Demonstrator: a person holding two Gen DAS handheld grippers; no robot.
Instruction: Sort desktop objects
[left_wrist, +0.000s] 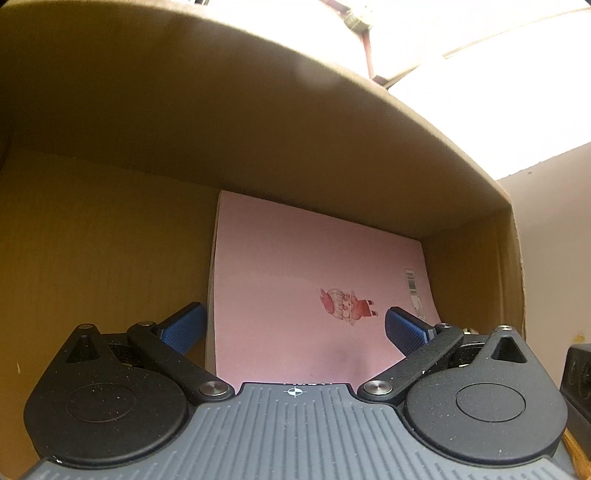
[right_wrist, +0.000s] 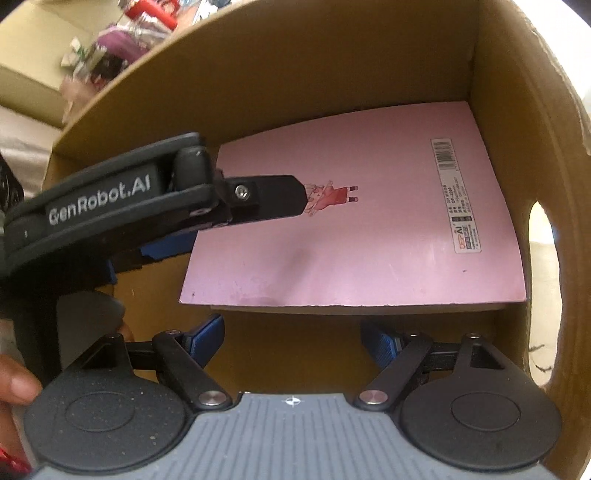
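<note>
Lying flat on the floor of the cardboard box (right_wrist: 332, 66), the pink notebook (right_wrist: 369, 229) has its back cover up, with a barcode label (right_wrist: 456, 195) along one short side and a small cartoon figure (right_wrist: 328, 195) near the middle. In the right wrist view its long axis runs across the picture; the far long edge sits against the back wall and the label end reaches into the right-hand corner, beside the wall with the hand-hole (right_wrist: 541, 240). Bare box floor lies open to its left and along its near edge.

The left gripper (left_wrist: 293, 325) hangs over the notebook's near end, blue fingers (left_wrist: 188, 326) spread apart with nothing between them. The right gripper (right_wrist: 291, 339) hovers before the near edge, its fingers (right_wrist: 207, 338) likewise wide apart and gripping nothing.
</note>
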